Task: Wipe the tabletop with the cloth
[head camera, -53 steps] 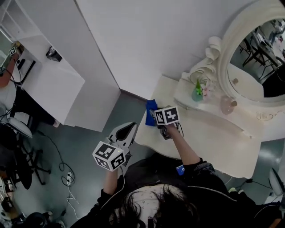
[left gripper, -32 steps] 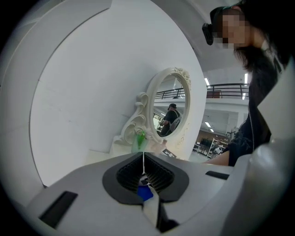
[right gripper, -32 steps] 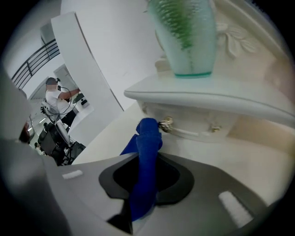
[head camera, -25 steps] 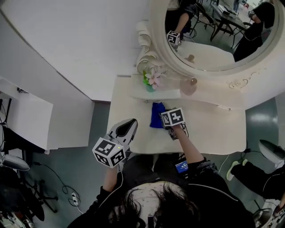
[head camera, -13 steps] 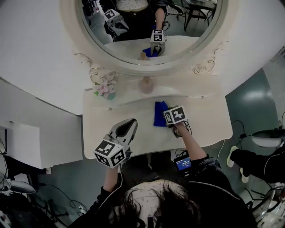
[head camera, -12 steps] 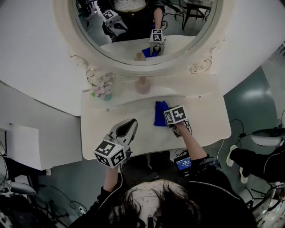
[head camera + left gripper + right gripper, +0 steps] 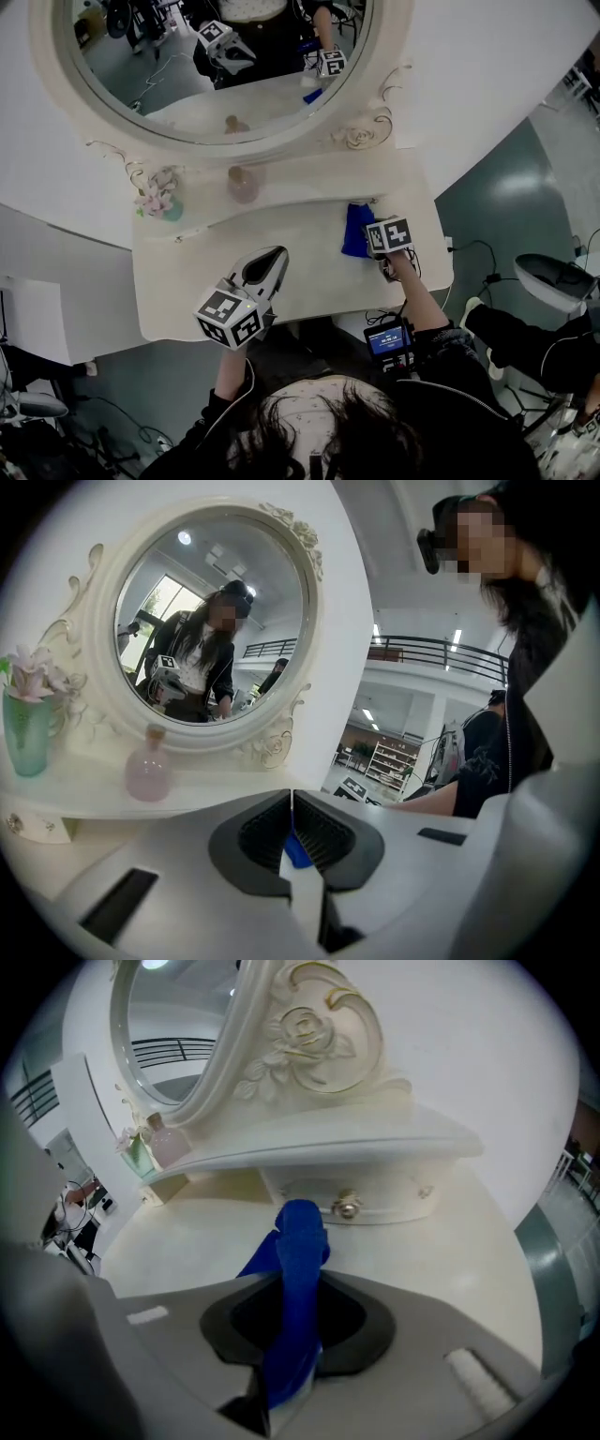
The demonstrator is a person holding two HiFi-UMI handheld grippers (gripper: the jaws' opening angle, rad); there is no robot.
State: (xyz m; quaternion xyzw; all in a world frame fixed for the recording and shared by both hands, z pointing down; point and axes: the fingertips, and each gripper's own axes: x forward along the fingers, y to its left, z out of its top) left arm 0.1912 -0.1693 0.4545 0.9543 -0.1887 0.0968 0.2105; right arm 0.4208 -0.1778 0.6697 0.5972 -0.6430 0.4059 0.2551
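A blue cloth point(image 7: 357, 230) lies on the cream dressing tabletop point(image 7: 281, 239) near its right end, below the raised shelf. My right gripper point(image 7: 373, 246) is shut on the blue cloth point(image 7: 298, 1269), which rises between the jaws and drapes onto the tabletop point(image 7: 441, 1260) toward a small drawer knob point(image 7: 348, 1207). My left gripper point(image 7: 265, 272) hovers over the table's front middle, its jaws shut with nothing between them. In the left gripper view a bit of the blue cloth point(image 7: 298, 851) shows past the left gripper point(image 7: 293, 832).
An oval mirror point(image 7: 211, 56) in a carved frame stands behind the shelf. On the shelf are a pink bottle point(image 7: 243, 185) and a green vase with flowers point(image 7: 157, 201). The table's right edge point(image 7: 445, 253) drops to grey floor with a cable.
The head view swung round from beside the table to facing the mirror. My right gripper has dragged the cloth rightward along the tabletop toward its right end. The left gripper stayed shut, hovering.
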